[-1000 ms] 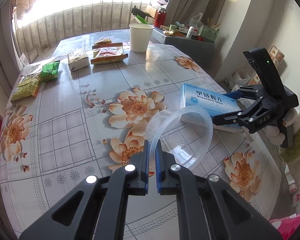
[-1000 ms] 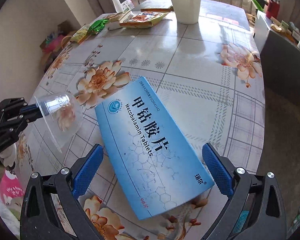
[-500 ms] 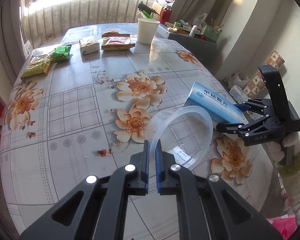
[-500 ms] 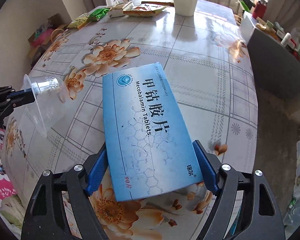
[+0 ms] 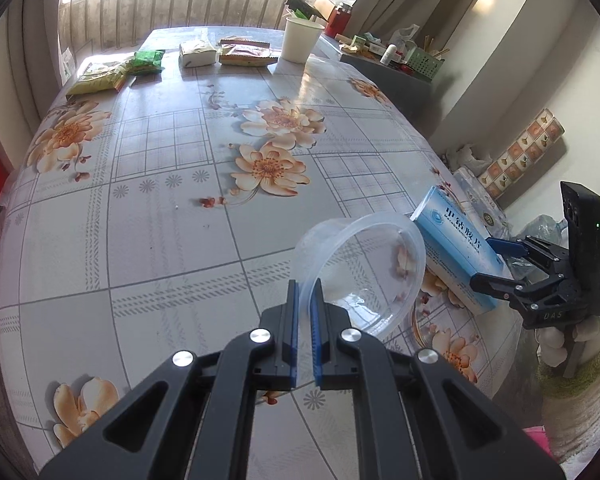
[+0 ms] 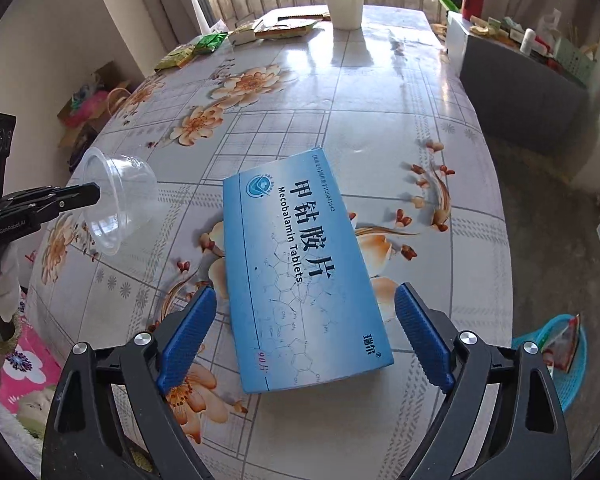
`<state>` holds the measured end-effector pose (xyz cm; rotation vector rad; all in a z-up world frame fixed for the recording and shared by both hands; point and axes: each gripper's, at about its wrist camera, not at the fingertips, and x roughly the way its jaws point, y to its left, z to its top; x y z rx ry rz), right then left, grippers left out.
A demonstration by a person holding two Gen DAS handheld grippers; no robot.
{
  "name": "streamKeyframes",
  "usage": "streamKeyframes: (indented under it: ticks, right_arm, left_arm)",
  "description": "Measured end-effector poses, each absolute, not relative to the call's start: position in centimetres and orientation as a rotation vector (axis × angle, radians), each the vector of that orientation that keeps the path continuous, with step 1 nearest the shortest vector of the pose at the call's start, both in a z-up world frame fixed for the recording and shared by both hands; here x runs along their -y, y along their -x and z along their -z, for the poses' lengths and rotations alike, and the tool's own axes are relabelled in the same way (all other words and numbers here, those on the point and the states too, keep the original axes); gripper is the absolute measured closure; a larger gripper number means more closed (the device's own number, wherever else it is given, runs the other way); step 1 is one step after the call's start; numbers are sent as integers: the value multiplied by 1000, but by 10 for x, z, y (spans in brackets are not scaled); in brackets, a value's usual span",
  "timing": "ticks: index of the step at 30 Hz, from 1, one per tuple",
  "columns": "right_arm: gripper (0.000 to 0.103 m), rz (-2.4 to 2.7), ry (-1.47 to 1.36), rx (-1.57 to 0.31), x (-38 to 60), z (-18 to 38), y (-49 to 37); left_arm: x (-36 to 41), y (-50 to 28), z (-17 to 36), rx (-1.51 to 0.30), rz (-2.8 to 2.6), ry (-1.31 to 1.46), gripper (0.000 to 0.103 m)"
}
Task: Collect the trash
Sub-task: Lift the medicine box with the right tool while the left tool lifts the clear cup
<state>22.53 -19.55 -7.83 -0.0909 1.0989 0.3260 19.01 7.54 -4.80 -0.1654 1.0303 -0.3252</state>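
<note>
My left gripper is shut on the rim of a clear plastic cup and holds it above the near part of the flowered table. The cup also shows at the left of the right wrist view, held by the left gripper. My right gripper holds a blue Mecobalamin tablet box between its blue pads, lifted and tilted above the table's edge. The box and right gripper show at the right of the left wrist view.
At the table's far end stand a white paper cup and several snack packets. A grey cabinet with clutter stands to the right. A blue basket with wrappers sits on the floor at right.
Both grippers have pulled back toward the table's near edge and risen. The box and the cup have come along, lifted off the table.
</note>
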Motion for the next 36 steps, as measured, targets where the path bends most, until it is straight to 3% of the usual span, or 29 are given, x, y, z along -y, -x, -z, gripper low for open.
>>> streamKeyframes:
  ticks: [13,22,36]
  right_arm:
    - [14,-285,183,-1088,180,90,-233]
    - [30,-265,197,-1097,180,94,-229]
    - [33,-255,91,-1032,194,70,-220]
  left_arm:
    - [-73,-185,47,-1014,311,145,98]
    - [-73,-186,48,-1005,304,137,98]
    - [-71,-182,32,-953,297,126,98]
